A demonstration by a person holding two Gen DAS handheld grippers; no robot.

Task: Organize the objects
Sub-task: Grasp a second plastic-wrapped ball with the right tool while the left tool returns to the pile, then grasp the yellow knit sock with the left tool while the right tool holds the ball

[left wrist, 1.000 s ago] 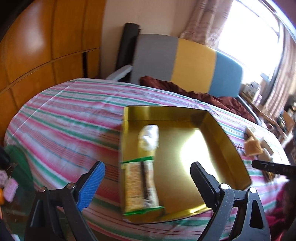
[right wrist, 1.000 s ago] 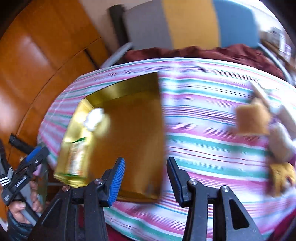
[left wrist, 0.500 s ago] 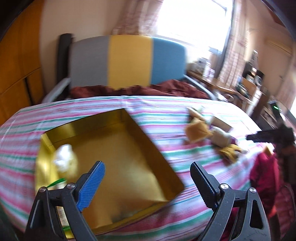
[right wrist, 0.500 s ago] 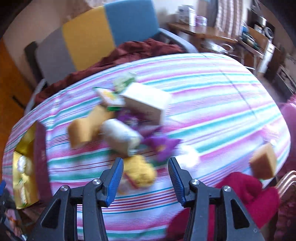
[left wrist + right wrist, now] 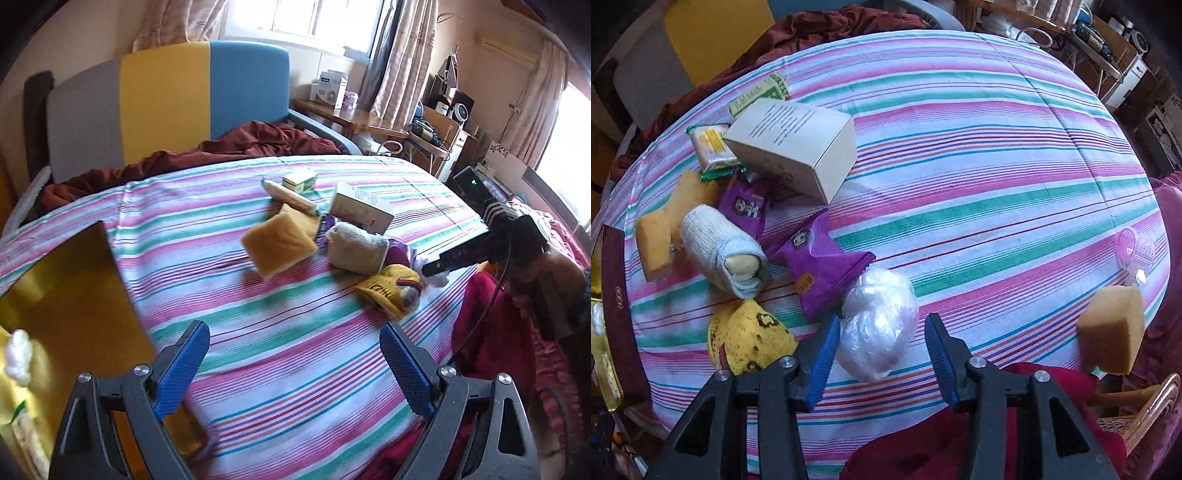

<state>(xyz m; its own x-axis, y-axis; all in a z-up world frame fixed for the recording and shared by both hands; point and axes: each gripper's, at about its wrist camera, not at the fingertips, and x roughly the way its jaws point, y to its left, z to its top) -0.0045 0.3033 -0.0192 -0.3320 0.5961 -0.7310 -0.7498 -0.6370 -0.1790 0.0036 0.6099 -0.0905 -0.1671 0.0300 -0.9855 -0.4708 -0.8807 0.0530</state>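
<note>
Left gripper: the left gripper (image 5: 293, 363) hangs wide open and empty above the striped tablecloth (image 5: 280, 332); half a second ago its camera centred on the gold tray (image 5: 70, 295), which now sits at the left edge of view.
Right gripper: the right gripper (image 5: 881, 341) is spread open, holding nothing, with a crumpled clear plastic bag (image 5: 877, 323) lying between its fingers; a moment earlier the yellow cloth (image 5: 753, 341) sat in that gap.
Pile: a white carton (image 5: 794, 147), rolled socks (image 5: 722, 245), purple snack packets (image 5: 820, 264) and a tan sponge (image 5: 653, 232) crowd together mid-table.
Outliers: a second sponge (image 5: 1113, 332) and a pink clear cup (image 5: 1137, 251) lie well apart at the table's right edge.
Hard to make out: the tray's contents are cut off; only a white wad (image 5: 18, 356) shows clearly. Whether the bag touches either finger cannot be told.
</note>
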